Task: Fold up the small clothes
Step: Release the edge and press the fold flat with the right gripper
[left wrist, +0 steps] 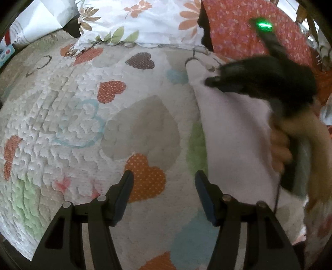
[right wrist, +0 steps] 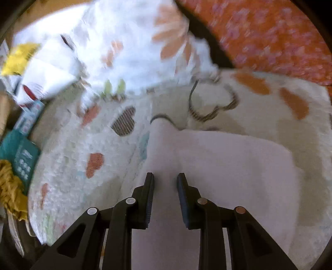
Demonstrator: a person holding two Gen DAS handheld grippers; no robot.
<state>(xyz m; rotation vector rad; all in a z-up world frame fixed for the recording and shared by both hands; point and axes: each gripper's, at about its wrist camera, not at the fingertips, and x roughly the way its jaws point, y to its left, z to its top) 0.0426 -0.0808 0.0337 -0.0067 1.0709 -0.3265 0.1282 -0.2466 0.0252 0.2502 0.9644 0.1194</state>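
A pale pinkish-white garment point(left wrist: 232, 128) lies on the heart-patterned quilt point(left wrist: 83, 103), to the right of my left gripper point(left wrist: 164, 176). That gripper hovers open over bare quilt, with nothing between its fingers. A hand holds my right gripper point(left wrist: 209, 82) over the garment's far part. In the right wrist view the garment point(right wrist: 228, 162) spreads under and ahead of the right gripper point(right wrist: 165, 178). A raised fold of it runs toward the gap between the fingers. The jaws stand a little apart, and I see no pinch on the cloth.
A white floral pillow point(left wrist: 134, 18) and an orange flowered fabric point(left wrist: 238, 27) lie along the quilt's far edge. Beyond the quilt's left edge are a teal box point(right wrist: 20, 153), a mustard cloth point(right wrist: 10, 187) and white packaging point(right wrist: 41, 83).
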